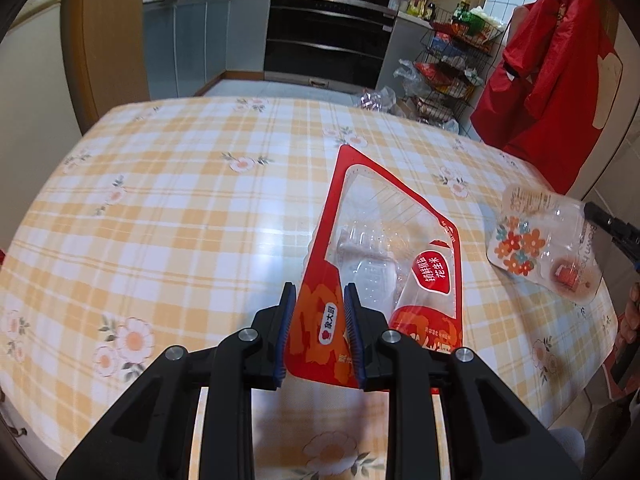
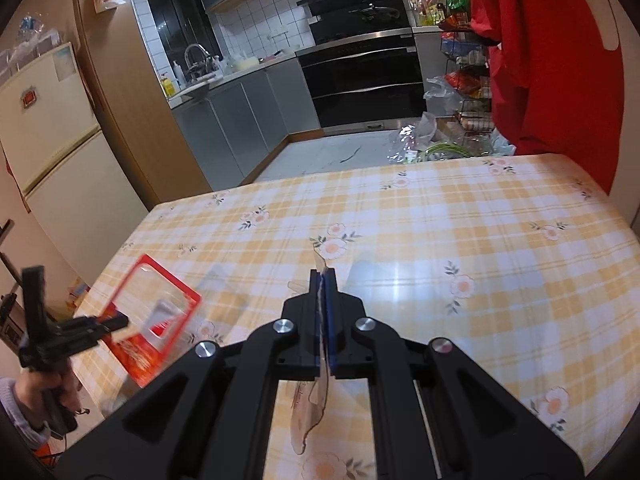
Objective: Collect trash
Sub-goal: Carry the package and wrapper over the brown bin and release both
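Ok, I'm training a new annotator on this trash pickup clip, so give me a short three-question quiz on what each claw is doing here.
1. True or false: the left claw is shut on the red peanut bag.
2. What does the right claw grip? A) a spoon B) the clear flowered wrapper C) nothing
3. Fill in: both pieces of trash are over the table with the ____ tablecloth.

Key: 1 true; 2 B; 3 checked (yellow plaid with flowers).
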Action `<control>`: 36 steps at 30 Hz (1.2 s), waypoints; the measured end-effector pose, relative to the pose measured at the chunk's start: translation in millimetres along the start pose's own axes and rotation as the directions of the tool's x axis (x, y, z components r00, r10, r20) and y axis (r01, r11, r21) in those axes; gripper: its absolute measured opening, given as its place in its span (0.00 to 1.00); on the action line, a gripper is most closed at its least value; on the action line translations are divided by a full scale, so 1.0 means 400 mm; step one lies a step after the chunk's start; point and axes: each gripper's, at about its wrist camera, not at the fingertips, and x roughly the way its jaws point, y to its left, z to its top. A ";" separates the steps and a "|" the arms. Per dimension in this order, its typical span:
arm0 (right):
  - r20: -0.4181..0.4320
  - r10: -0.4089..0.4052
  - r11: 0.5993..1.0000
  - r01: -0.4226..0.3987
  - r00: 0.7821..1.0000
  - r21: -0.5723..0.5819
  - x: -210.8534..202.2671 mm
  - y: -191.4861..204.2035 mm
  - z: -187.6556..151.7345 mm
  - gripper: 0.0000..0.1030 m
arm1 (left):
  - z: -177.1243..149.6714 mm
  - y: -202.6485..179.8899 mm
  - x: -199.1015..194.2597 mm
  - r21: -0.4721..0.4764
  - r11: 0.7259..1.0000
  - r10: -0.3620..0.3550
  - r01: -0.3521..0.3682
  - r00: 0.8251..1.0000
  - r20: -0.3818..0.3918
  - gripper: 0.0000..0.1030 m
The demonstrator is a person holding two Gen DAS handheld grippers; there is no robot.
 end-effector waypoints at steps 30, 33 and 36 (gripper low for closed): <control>0.096 0.058 0.985 -0.041 0.994 -0.170 -0.456 0.239 -0.146 0.06 | -0.132 -0.016 -0.535 0.000 0.999 -0.043 0.044 0.977 0.210 0.23; 0.082 0.071 0.982 -0.055 0.994 -0.180 -0.497 0.259 -0.180 0.06 | -0.161 -0.021 -0.580 -0.003 0.999 -0.048 0.050 0.975 0.216 0.23; 0.063 0.082 0.978 -0.068 0.995 -0.195 -0.531 0.281 -0.215 0.06 | -0.192 -0.023 -0.627 -0.004 0.999 -0.052 0.054 0.972 0.230 0.23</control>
